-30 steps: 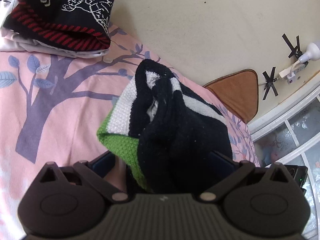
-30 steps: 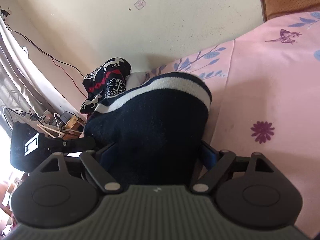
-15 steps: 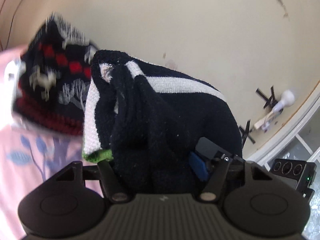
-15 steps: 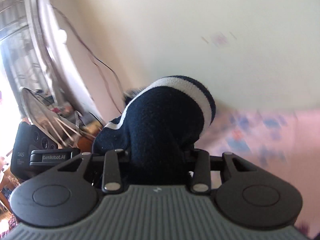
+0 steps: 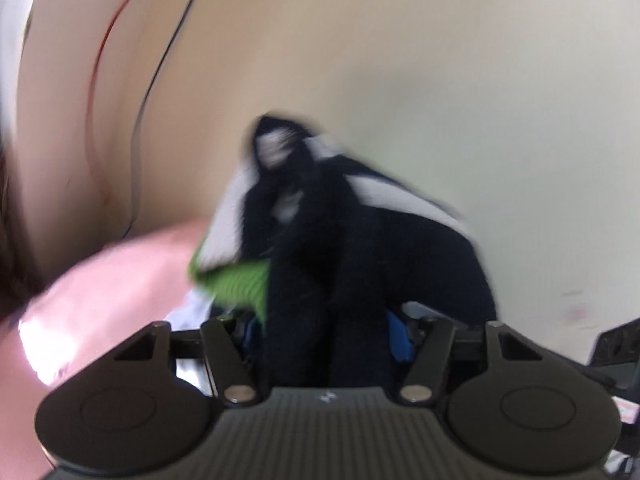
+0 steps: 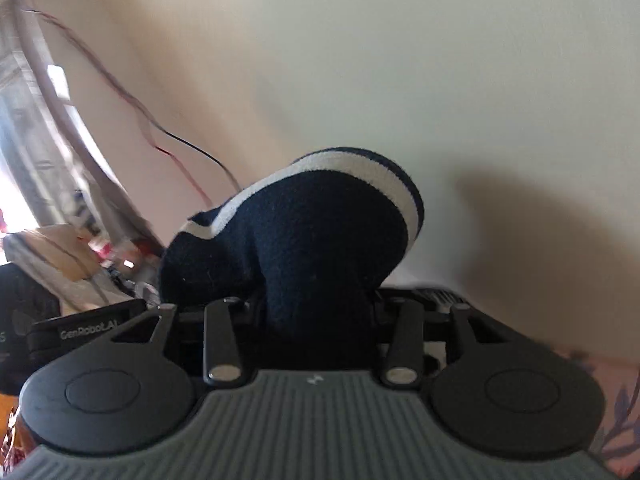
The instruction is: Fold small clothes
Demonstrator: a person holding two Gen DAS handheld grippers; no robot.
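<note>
A dark knitted garment (image 5: 400,248) with white stripes and a green edge hangs bunched in the air before the wall, blurred by motion. My left gripper (image 5: 324,336) is shut on one bunch of it, whose blue pads (image 5: 400,340) press into the knit. In the right wrist view the same garment (image 6: 320,240) rises as a dark hump with a white band. My right gripper (image 6: 318,320) pinches its lower part, and its jaws are opening slightly with the cloth still between them. The fingertips of both are buried in fabric.
The pink bed sheet (image 5: 120,280) lies low at the left, and a flowered corner of the sheet (image 6: 616,400) shows at the right. A cream wall (image 5: 440,80) with thin cables (image 5: 160,60) fills the background. Cluttered shelves and a window (image 6: 60,220) stand at the left.
Both grippers have shut on the garment and carried it up off the bed. The views have swung from the sheet and the patterned clothes pile toward the wall.
</note>
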